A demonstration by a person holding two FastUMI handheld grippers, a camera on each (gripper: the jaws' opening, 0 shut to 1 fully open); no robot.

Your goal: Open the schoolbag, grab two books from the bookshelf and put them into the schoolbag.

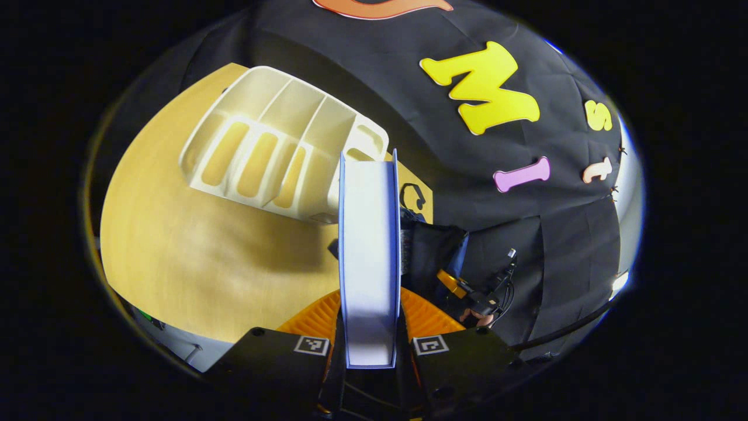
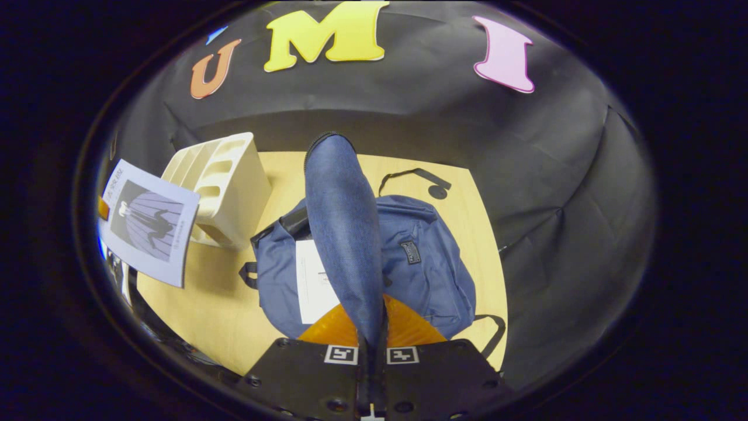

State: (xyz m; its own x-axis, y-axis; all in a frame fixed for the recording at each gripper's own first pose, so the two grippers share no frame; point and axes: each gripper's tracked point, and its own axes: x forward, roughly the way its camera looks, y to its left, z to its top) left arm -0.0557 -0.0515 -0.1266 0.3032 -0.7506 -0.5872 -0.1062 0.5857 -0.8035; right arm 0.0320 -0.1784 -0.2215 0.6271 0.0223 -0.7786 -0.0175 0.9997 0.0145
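I judge this over halfway: my right gripper (image 2: 371, 339) is clamped on the blue fabric flap (image 2: 342, 228) of the blue cloth schoolbag (image 2: 426, 263), holding it open on the pale wooden table (image 2: 216, 304); one white book (image 2: 312, 280) lies in the bag's mouth; the cream plastic slotted bookshelf (image 1: 274, 158) looks emptied. My left gripper (image 1: 370, 345) grips the second book, a thin white-covered one (image 1: 369, 257), edge-on and raised above the table, beside the shelf; in the right gripper view it hangs left of the bag; dropping it in remains.
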